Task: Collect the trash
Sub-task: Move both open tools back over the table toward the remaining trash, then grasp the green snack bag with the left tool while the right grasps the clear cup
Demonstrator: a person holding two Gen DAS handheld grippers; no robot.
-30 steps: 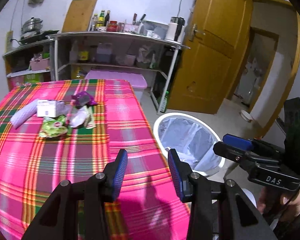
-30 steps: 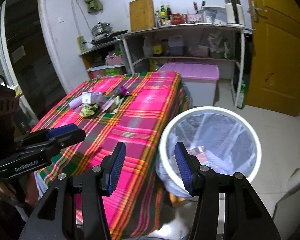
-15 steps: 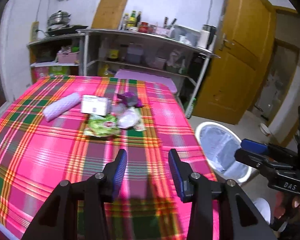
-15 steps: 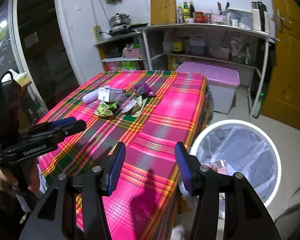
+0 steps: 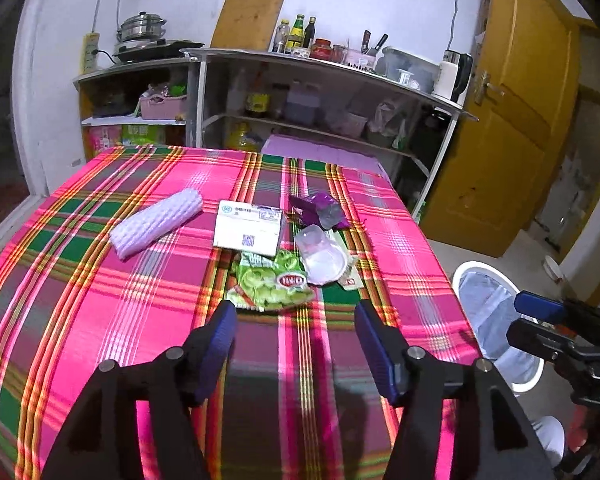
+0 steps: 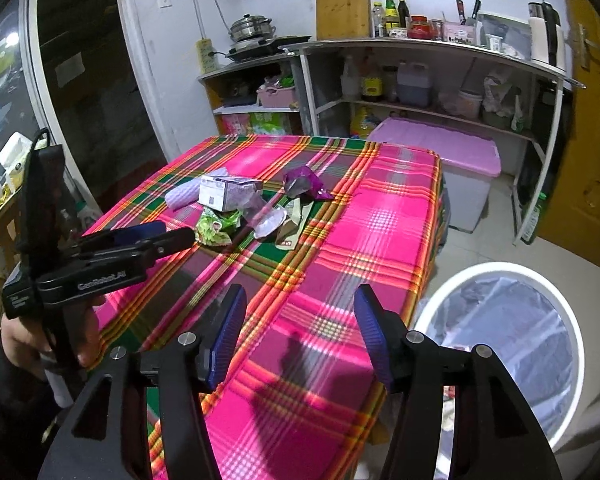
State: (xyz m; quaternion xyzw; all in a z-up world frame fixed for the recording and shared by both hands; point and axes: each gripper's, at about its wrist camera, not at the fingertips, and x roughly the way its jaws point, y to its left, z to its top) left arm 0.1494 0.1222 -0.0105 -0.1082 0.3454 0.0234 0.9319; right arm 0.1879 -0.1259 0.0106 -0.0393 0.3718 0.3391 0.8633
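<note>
Trash lies in a cluster on the pink plaid tablecloth [image 5: 80, 312]: a green snack bag [image 5: 274, 282], a clear plastic cup lid [image 5: 322, 254], a white box [image 5: 248, 228], a purple wrapper [image 5: 318, 210] and a lilac bubble-wrap roll [image 5: 156, 222]. My left gripper [image 5: 294, 338] is open and empty, just short of the green bag. My right gripper [image 6: 300, 332] is open and empty over the table's near right corner. The cluster also shows in the right wrist view, with the green bag [image 6: 216, 228] and box [image 6: 226, 194]. The white bin [image 6: 512, 344] with a clear liner stands on the floor to the right.
A metal shelf unit [image 5: 320, 92] with bottles and jars stands behind the table. A pink-lidded storage box [image 6: 452, 168] sits beside it. A yellow door [image 5: 512, 120] is at the right. The bin also shows in the left wrist view [image 5: 496, 320].
Both grippers have swung left from the bin toward the table. The left gripper has moved close to the trash cluster and its jaws have opened wider.
</note>
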